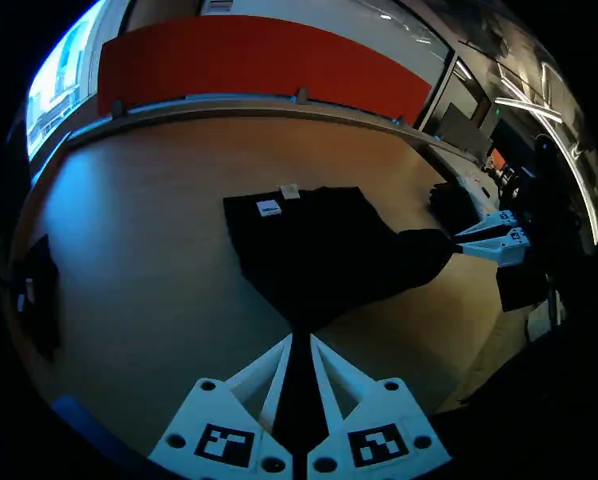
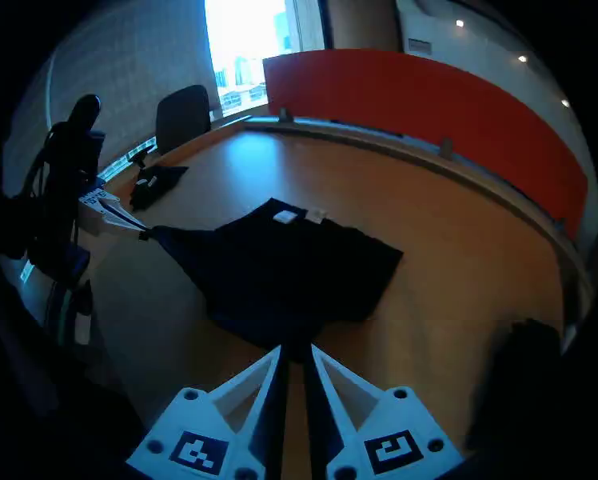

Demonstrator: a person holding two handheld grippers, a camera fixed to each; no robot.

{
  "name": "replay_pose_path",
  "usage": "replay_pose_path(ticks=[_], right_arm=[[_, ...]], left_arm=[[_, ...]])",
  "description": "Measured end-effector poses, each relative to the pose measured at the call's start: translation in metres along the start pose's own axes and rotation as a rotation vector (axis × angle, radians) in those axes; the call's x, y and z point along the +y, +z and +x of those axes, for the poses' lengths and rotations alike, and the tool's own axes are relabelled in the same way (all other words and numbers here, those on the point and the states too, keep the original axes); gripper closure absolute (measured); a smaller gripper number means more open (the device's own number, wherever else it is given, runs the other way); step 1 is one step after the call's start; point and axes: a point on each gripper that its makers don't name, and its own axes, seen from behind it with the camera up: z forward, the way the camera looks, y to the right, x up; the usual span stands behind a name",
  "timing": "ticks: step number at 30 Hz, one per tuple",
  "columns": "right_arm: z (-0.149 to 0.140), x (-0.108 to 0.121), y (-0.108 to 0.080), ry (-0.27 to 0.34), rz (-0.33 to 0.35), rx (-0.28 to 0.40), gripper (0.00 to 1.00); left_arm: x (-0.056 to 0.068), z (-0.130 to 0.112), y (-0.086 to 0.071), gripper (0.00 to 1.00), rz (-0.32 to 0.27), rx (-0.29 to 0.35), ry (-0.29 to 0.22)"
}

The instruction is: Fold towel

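A black towel (image 1: 323,248) lies spread on the wooden table (image 1: 155,240), with two white tags near its far edge. At the bottom of the left gripper view, my left gripper (image 1: 299,340) is shut on the towel's near corner, which is lifted off the table. Farther right, my right gripper (image 1: 463,246) pinches another corner, pulled taut. In the right gripper view the towel (image 2: 299,272) runs into my right gripper (image 2: 295,350), shut on its corner. The left gripper (image 2: 141,232) holds the far left corner there.
A red partition (image 1: 259,64) runs along the table's far edge. A dark cloth pile (image 1: 452,204) lies near the right gripper and another dark item (image 1: 35,300) at the left. An office chair (image 2: 181,116) stands by the window. A dark object (image 2: 527,360) sits at the lower right.
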Motion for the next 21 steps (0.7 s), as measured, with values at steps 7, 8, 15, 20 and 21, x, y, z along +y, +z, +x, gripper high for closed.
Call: replay_pose_path(ticks=[7,8,15,20,21], right_arm=[[0.000,0.001,-0.003,0.017,-0.005,0.003,0.88],[0.001,0.001,-0.003,0.017,-0.005,0.004,0.88],[0.011,0.008,-0.001,0.009,-0.014,0.015,0.88],[0.023,0.018,0.003,0.001,-0.021,0.026,0.88],[0.026,0.020,0.004,-0.001,-0.023,0.029,0.88]], left_arm=[[0.003,0.004,0.000,1.00,-0.013,0.012,-0.019],[0.003,0.006,0.001,1.00,-0.014,0.013,-0.017],[0.002,0.017,0.006,1.00,-0.019,0.026,-0.009],[-0.003,0.029,0.011,1.00,-0.020,0.041,-0.013],[-0.004,0.031,0.012,1.00,-0.020,0.045,-0.014]])
